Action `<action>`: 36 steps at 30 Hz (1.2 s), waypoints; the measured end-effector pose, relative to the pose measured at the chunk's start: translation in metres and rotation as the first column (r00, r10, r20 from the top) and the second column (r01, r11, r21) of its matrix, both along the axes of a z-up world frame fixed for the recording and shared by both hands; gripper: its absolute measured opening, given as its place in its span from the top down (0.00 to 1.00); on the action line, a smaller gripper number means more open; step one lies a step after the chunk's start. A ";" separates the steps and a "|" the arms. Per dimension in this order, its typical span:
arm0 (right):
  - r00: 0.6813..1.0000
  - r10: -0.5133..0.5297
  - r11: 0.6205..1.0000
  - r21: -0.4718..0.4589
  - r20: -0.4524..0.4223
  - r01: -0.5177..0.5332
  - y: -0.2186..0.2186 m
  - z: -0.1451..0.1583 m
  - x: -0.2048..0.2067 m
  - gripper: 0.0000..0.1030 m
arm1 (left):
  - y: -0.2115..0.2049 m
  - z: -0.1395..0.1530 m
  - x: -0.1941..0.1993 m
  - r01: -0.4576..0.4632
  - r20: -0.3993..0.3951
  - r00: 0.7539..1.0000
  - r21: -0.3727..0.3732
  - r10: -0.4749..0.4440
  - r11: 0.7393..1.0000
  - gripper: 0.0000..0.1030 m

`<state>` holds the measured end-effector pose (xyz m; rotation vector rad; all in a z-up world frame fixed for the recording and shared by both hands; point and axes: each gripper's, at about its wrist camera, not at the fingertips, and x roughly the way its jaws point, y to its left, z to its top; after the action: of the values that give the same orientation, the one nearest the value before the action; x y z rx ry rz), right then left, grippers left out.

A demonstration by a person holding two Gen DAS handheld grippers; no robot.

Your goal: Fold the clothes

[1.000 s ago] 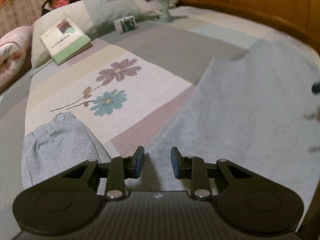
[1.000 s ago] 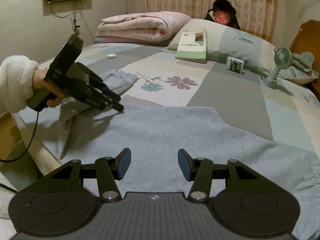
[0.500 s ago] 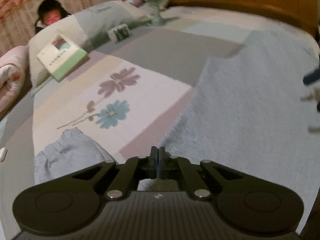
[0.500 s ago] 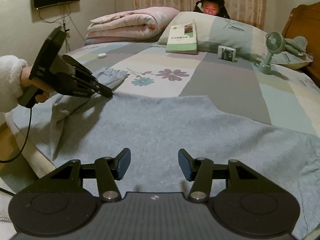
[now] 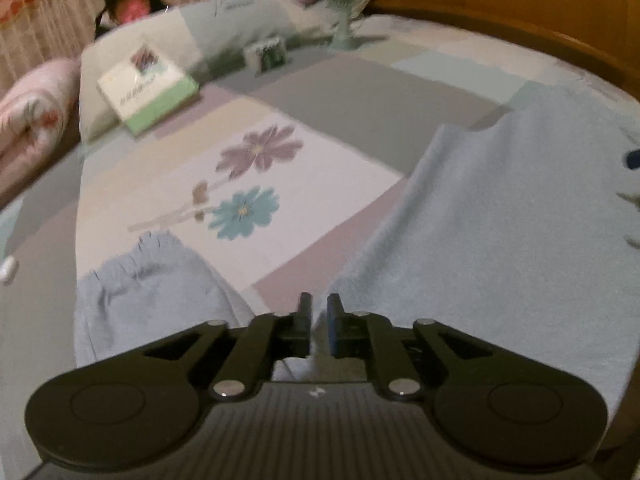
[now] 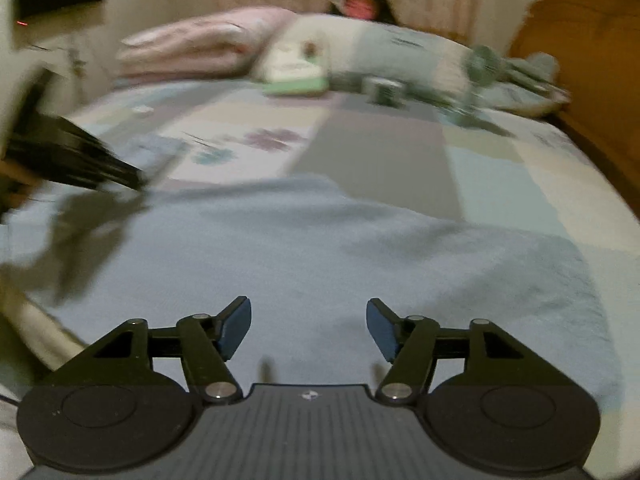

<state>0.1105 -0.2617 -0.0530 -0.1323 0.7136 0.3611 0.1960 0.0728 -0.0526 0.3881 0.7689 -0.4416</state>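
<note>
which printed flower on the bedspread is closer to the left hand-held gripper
The blue flower; the purple flower lies beyond it, toward the pillows.

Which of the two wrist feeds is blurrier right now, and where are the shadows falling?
Right wrist view: heavy motion blur, book and fan smeared; left gripper casts a dark shadow on the blue garment. Left wrist view: milder blur, fisheye bends the headboard; dim, warm light.

The pale blue garment (image 5: pixel 500 240) looked like soft, fuzzy fleece — matt, with a short nap. The bedspread (image 5: pixel 320 168) under it was smooth printed cloth. The headboard (image 5: pixel 520 4) was polished wood with a warm sheen. The left gripper (image 5: pixel 319 322) was matt black plastic with bright metal rivets — as was the right gripper (image 6: pixel 308 326).
</note>
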 end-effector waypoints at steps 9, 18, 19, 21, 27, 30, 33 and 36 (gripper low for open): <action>0.980 -0.149 0.985 -0.111 -0.134 0.135 -0.020 -0.043 0.045 0.21 | -0.039 -0.017 -0.049 0.193 -0.128 0.972 -0.053 -0.198 0.980 0.71; 0.959 -0.236 0.971 -0.081 -0.158 0.226 -0.053 -0.040 0.060 0.15 | -0.006 -0.030 -0.065 0.085 -0.163 0.983 0.036 -0.078 0.996 0.48; 0.956 -0.248 0.968 -0.077 -0.158 0.238 -0.058 -0.037 0.057 0.15 | -0.007 -0.028 -0.064 0.078 -0.157 0.985 0.045 -0.070 0.996 0.48; 0.954 -0.254 0.967 -0.029 -0.161 0.253 -0.067 -0.028 0.052 0.15 | -0.010 -0.023 -0.064 0.069 -0.135 0.989 0.067 -0.060 0.995 0.53; 0.958 -0.263 0.962 0.046 -0.114 0.270 -0.079 -0.002 0.047 0.15 | -0.035 -0.002 -0.063 0.092 -0.084 0.992 -0.001 -0.091 0.996 0.52; 0.964 -0.248 0.961 0.096 -0.098 0.257 -0.081 0.006 0.038 0.15 | -0.061 0.008 -0.071 0.167 -0.037 0.985 -0.044 -0.169 0.985 0.53; 0.971 -0.227 0.965 0.116 -0.081 0.235 -0.085 0.012 0.023 0.23 | -0.094 0.011 -0.086 0.338 -0.010 0.941 -0.038 -0.338 0.941 0.51; 0.968 -0.231 0.964 0.116 -0.097 0.241 -0.093 0.014 0.012 0.37 | -0.127 0.002 -0.102 0.485 0.002 0.875 0.029 -0.485 0.874 0.51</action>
<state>0.1224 -0.3544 -0.0386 0.0891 0.7770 0.1832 0.0944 -0.0541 -0.0506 0.6139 0.6640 -0.9023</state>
